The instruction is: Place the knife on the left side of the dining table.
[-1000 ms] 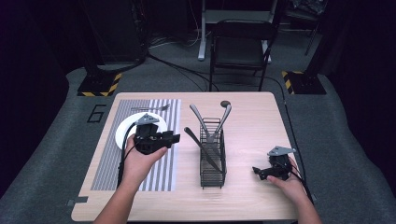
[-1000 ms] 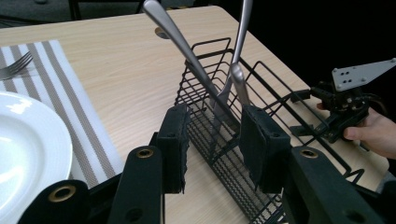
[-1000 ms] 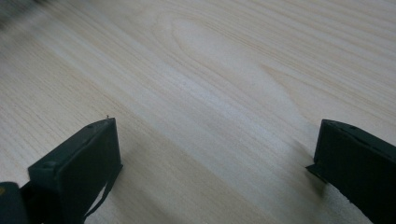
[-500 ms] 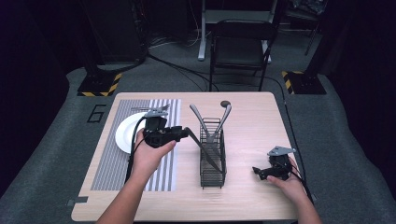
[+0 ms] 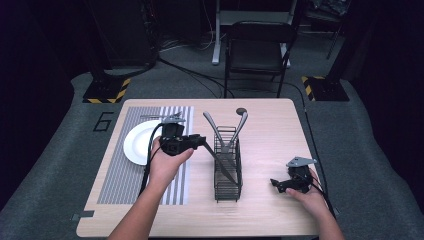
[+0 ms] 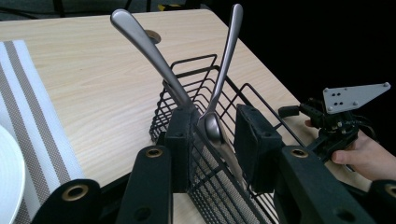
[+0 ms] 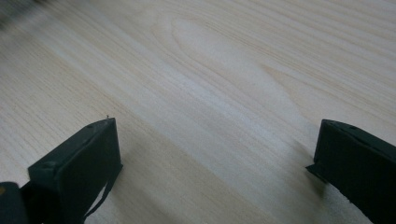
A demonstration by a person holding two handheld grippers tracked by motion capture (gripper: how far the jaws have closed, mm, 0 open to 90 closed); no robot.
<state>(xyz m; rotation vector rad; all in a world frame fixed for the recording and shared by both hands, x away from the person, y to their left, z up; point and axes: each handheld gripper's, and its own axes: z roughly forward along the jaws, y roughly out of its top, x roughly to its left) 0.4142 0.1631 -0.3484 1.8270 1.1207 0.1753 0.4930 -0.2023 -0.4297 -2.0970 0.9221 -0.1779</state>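
Steel cutlery stands in the wire basket (image 5: 227, 165) at mid-table; my left gripper (image 6: 212, 135) has just been closing around one leaning utensil (image 6: 149, 49), pads not yet pressing. Crooked pinch risks snagging wire, tipping the basket. My right gripper (image 5: 278, 184) rests open.

A recording lab or studio is suggested rather than a home. A small wooden desk (image 5: 265, 130) is set on grey carpet (image 5: 360, 145) in a dark room, with black stands on yellow-and-black striped bases (image 5: 102, 92) placed at both far corners. Cables (image 5: 190, 72) are trailed across the floor, a black folding chair (image 5: 257, 50) is parked behind, and a number six (image 5: 103, 121) is marked on the carpet
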